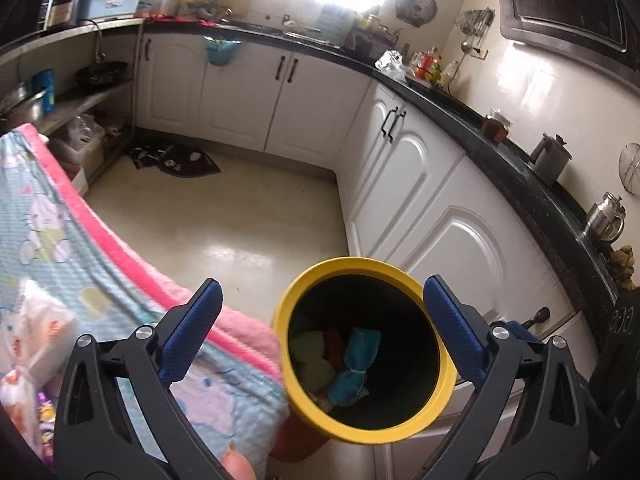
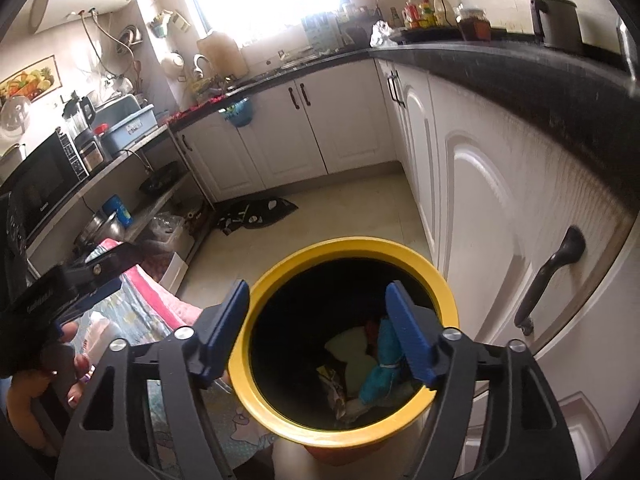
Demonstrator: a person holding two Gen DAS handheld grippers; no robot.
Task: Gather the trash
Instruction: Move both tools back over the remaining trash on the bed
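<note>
Both the left gripper [image 1: 320, 312] and right gripper [image 2: 318, 320] hang released, jaws spread and empty, above a yellow-rimmed trash bin [image 2: 448, 300] at lower centre holding a teal wrapper [image 1: 354, 364].

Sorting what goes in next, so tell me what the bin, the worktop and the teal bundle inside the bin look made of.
Bin: likely plastic; smooth matte yellow rim, evenly coloured, dark inside.
Worktop: looks like polished stone, perhaps granite; black, speckled, with a faint sheen.
Teal bundle: seems thin plastic or cloth; soft, crumpled, cinched with a pale band. Cannot tell which.
</note>
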